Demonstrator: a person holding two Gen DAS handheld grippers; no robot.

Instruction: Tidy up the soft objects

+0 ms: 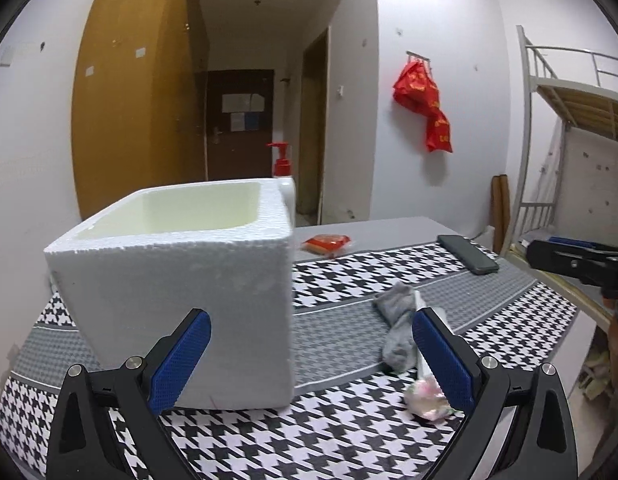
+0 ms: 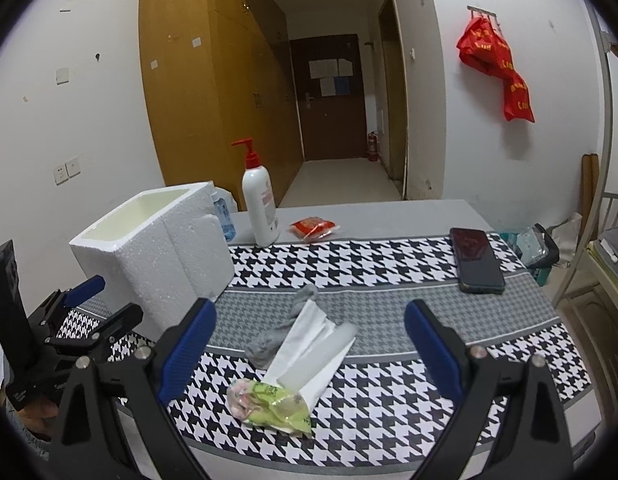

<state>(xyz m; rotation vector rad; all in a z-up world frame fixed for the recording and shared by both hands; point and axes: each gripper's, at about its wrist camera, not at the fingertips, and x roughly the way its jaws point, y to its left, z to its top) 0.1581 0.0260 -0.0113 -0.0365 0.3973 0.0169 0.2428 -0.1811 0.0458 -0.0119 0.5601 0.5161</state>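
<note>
Just ahead of the right gripper (image 2: pixel 309 344) (jaws spread) lies the tissue pack (image 2: pixel 285 384).

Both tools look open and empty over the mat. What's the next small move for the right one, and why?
Probably ease the right tool forward and down onto the tissue pack. It lies loose on the mat between the open fingers, its tissue overlapping the grey sock, nearest of the soft things, and the foam box stands open to the left.

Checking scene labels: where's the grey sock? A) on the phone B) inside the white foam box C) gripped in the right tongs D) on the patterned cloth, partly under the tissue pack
D: the crumpled grey sock lies on the houndstooth tablecloth, white tissues of the green tissue pack overlapping it.
</note>
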